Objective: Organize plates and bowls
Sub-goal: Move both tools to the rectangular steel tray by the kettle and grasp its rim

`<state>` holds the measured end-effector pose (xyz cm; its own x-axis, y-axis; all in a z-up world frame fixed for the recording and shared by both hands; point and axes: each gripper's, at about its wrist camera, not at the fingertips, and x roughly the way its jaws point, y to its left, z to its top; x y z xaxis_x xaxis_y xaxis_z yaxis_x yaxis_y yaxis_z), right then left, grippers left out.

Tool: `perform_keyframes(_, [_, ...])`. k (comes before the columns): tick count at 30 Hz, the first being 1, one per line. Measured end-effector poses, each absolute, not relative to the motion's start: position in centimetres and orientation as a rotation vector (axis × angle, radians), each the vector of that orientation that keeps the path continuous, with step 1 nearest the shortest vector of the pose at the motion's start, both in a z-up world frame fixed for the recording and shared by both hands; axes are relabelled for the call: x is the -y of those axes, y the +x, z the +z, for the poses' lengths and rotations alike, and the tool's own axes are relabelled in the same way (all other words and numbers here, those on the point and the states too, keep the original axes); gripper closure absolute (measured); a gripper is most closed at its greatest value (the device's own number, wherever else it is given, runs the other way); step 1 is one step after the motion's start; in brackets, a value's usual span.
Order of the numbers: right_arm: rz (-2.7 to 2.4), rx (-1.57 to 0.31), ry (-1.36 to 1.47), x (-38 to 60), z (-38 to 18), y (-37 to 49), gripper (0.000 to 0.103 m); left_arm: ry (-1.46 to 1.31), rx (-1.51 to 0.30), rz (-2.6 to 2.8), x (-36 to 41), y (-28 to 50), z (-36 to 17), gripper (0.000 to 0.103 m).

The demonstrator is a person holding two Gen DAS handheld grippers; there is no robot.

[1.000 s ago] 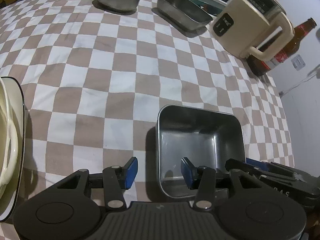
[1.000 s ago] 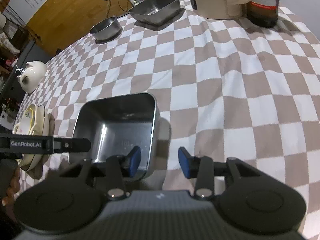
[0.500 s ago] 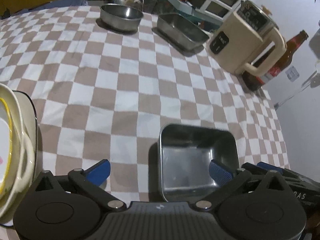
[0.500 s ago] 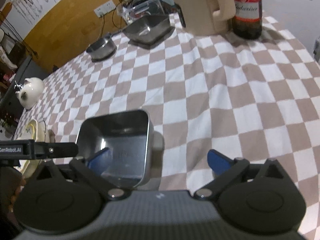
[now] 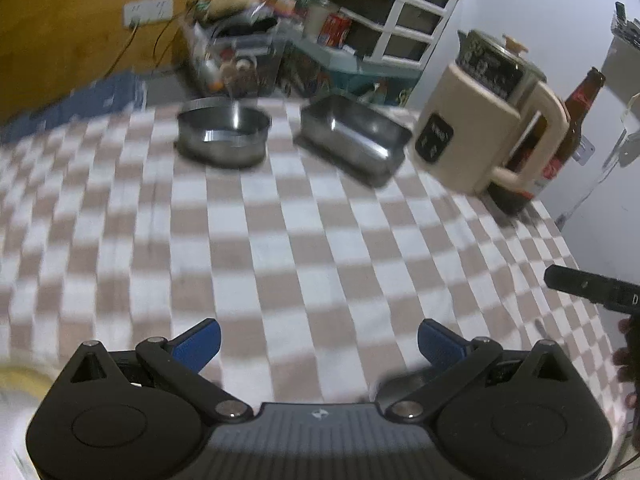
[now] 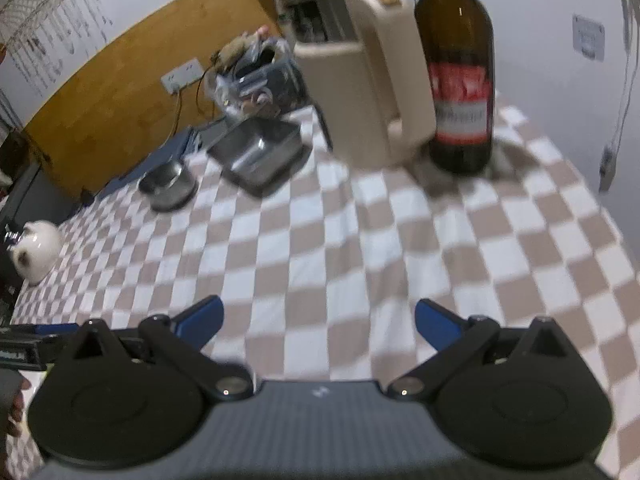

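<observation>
Worktop (image 5: 304,240) covered w/ checked cloth, beige & white, matt, soft-looking. Round bowl (image 5: 224,136) & rectangular tray (image 5: 356,140) at far end: bare metal, shiny, bright glints on walls. Kettle (image 5: 476,128): cream plastic, smooth, semi-gloss, w/ dark glossy panel. Bottle (image 6: 460,68): brown glass, glossy, red paper label. Teapot (image 6: 36,248): white, glazed, prob. ceramic. Wall panel (image 6: 120,100) behind: wood, warm tone, matt. Left hand-held gripper (image 5: 319,344) & right hand-held gripper (image 6: 319,322): black matt plastic bodies, ribbed grey centre, blue pads, small metal pivot pins. Fine texture blurred.
</observation>
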<state>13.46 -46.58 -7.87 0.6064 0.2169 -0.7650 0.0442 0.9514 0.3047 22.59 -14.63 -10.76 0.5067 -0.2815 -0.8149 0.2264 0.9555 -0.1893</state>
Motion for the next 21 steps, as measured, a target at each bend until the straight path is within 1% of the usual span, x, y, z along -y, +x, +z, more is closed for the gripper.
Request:
perform_keyframes(6, [0.069,-0.883,0.300,46.7,-7.4,17.8,0.000,0.016,-0.948,-0.331,14.6,28.3,-8.7,0.000])
perform_keyframes(11, [0.034,-0.904,0.307,46.2,-8.2,21.3,0.001,0.069,-0.933,-0.341,15.4,33.0,-8.4,0.000])
perform_keyframes(13, [0.031,-0.909,0.354,46.3,-8.6,22.7,0.002,0.087,-0.924,-0.348,15.8,34.7,-8.4,0.000])
perform_keyframes(17, [0.021,-0.928,0.519,46.6,-9.8,25.5,0.007,0.135,-0.886,-0.382,16.9,38.5,-8.3,0.000])
perform_keyframes(21, [0.036,-0.927,0.659,46.3,-11.3,27.9,0.020,0.188,-0.851,-0.395,18.1,41.6,-8.3,0.000])
